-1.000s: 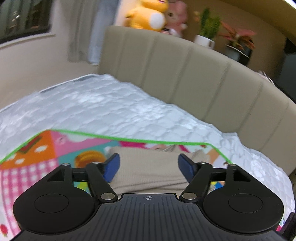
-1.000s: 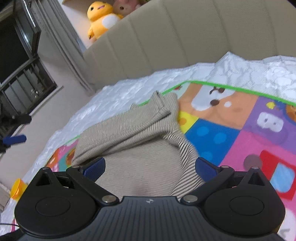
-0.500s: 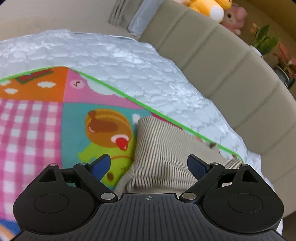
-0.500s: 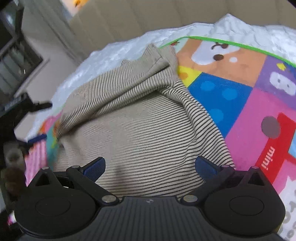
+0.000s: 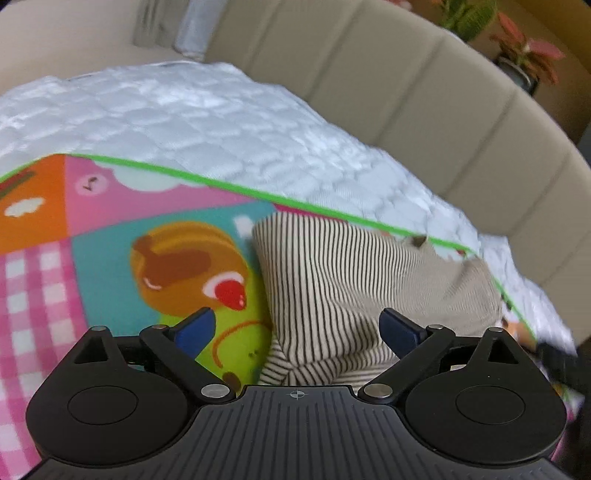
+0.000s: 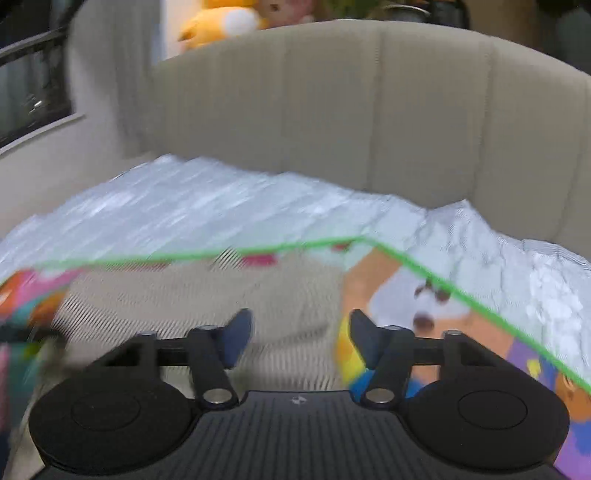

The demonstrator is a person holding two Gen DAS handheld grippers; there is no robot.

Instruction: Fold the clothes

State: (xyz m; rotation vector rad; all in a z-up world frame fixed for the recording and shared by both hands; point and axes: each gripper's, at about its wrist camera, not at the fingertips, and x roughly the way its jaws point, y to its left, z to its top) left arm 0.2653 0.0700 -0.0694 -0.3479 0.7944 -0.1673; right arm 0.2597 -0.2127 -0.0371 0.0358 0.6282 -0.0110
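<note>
A beige garment with thin dark stripes (image 5: 332,280) lies bunched on a colourful cartoon play mat (image 5: 110,240) on the bed. My left gripper (image 5: 295,326) is open, its blue fingers straddling the garment's near edge without holding it. In the blurred right wrist view the same garment (image 6: 258,291) lies ahead and to the left. My right gripper (image 6: 301,338) is open with a narrower gap, hovering over the garment's right edge, empty.
The mat has a green border (image 6: 424,266) and lies on a white quilted mattress (image 5: 221,122). A tall beige padded headboard (image 6: 369,110) curves behind. Plush toys (image 6: 221,22) and potted plants (image 5: 524,55) sit on the ledge above it.
Both grippers have swung. The right one tilted up from over the garment towards the headboard and narrowed its fingers. The left one shifted slightly, still over the garment's edge.
</note>
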